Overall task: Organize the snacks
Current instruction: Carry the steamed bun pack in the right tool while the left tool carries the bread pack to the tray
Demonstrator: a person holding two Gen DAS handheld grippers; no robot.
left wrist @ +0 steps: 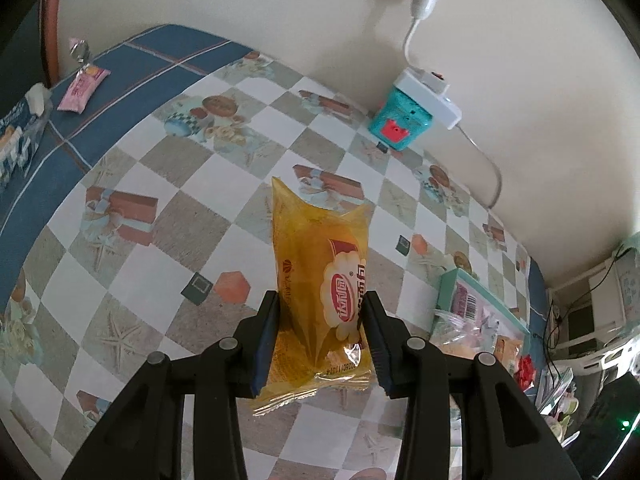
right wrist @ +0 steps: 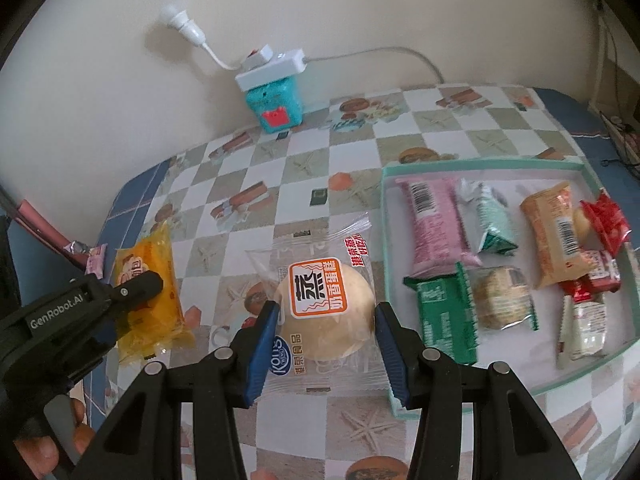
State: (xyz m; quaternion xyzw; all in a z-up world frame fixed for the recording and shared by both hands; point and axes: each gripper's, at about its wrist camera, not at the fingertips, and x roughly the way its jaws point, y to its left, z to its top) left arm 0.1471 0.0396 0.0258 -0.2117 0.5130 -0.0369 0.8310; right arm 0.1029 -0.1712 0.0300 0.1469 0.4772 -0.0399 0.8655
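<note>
My left gripper (left wrist: 320, 312) is shut on a yellow snack packet (left wrist: 316, 264) and holds it upright above the checked tablecloth. In the right wrist view that same left gripper (right wrist: 154, 286) appears at the left with the yellow packet (right wrist: 160, 256) in it. My right gripper (right wrist: 326, 316) is shut on a clear-wrapped round steamed cake (right wrist: 320, 320), its blue pads against both sides of the cake. To the right, a teal-rimmed tray (right wrist: 480, 165) holds several wrapped snacks, among them a pink bar (right wrist: 436, 224) and a green packet (right wrist: 444, 312).
A teal box with a white power strip on top (right wrist: 276, 100) stands against the wall; its cable runs along the wall. A pink packet (left wrist: 82, 88) lies at the table's far left end. The tray's corner (left wrist: 448, 284) shows in the left wrist view. A hand (right wrist: 36, 452) holds the left gripper.
</note>
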